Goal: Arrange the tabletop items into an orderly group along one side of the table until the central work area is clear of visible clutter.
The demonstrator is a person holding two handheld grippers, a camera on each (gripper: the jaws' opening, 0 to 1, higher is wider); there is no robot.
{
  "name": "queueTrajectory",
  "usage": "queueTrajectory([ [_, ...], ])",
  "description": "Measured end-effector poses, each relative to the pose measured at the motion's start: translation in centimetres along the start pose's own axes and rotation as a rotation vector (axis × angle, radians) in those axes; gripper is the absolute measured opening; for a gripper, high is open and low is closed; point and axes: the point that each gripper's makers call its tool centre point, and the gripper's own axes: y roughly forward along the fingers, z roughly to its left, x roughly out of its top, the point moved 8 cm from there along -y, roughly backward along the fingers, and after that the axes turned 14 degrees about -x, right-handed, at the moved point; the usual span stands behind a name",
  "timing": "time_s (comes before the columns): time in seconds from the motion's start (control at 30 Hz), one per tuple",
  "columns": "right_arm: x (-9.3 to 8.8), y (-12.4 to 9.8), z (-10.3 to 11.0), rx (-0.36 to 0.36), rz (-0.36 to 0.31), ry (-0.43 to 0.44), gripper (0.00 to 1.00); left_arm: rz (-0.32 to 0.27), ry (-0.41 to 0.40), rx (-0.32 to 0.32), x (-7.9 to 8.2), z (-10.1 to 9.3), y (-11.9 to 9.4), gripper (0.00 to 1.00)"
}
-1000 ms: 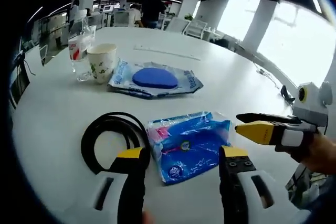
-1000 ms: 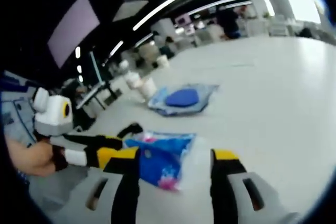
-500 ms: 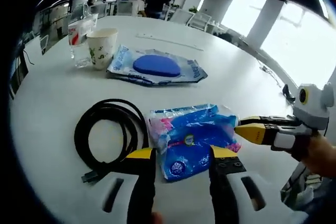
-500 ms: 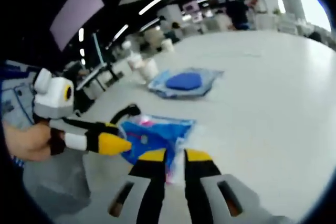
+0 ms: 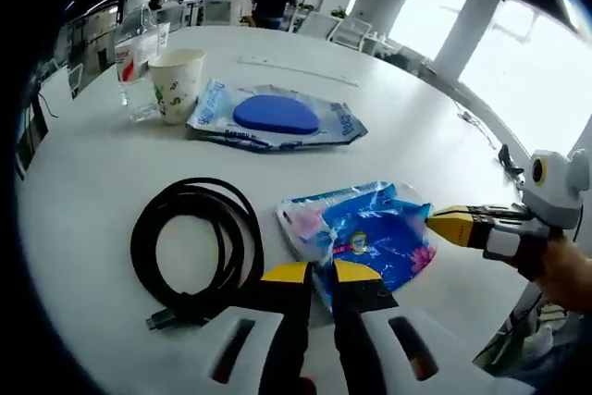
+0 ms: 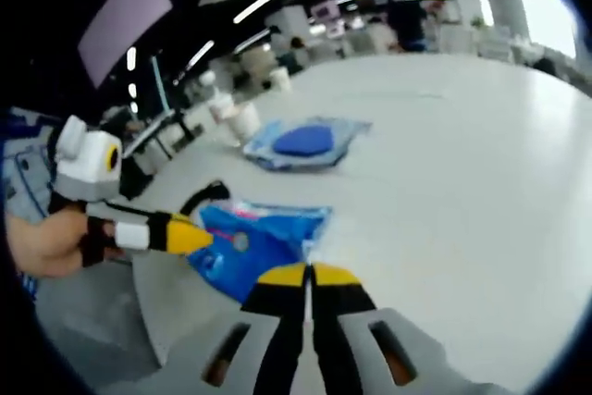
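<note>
On the round white table (image 5: pixel 92 191), the left gripper (image 5: pixel 320 273) pinches the crinkly blue plastic packet (image 5: pixel 365 233) at 6 o'clock; the right gripper (image 6: pixel 306 274) clamps its edge at 3 o'clock. A coiled black cable (image 5: pixel 190 242) lies beside it at 9 o'clock.

Left gripper (image 5: pixel 320 273) jaws nearly closed at blue packet (image 5: pixel 365 236) edge; black cable (image 5: pixel 194 249) coiled beside it on worktop (image 5: pixel 83 201).
</note>
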Motion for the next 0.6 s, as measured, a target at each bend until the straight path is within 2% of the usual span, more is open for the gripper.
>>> queueTrajectory([
  [0.27, 0.9, -1.1, -0.9, -0.018, -0.045, 0.017, 0.00, -0.011, 0.041, -0.016, 1.2, -1.1, 0.6, 0.04],
  [0.6, 2.1, -2.9, -5.0, -0.102, -0.102, 0.064, 0.00, -0.028, 0.113, -0.063, 3.5, -4.2, 3.5, 0.04],
])
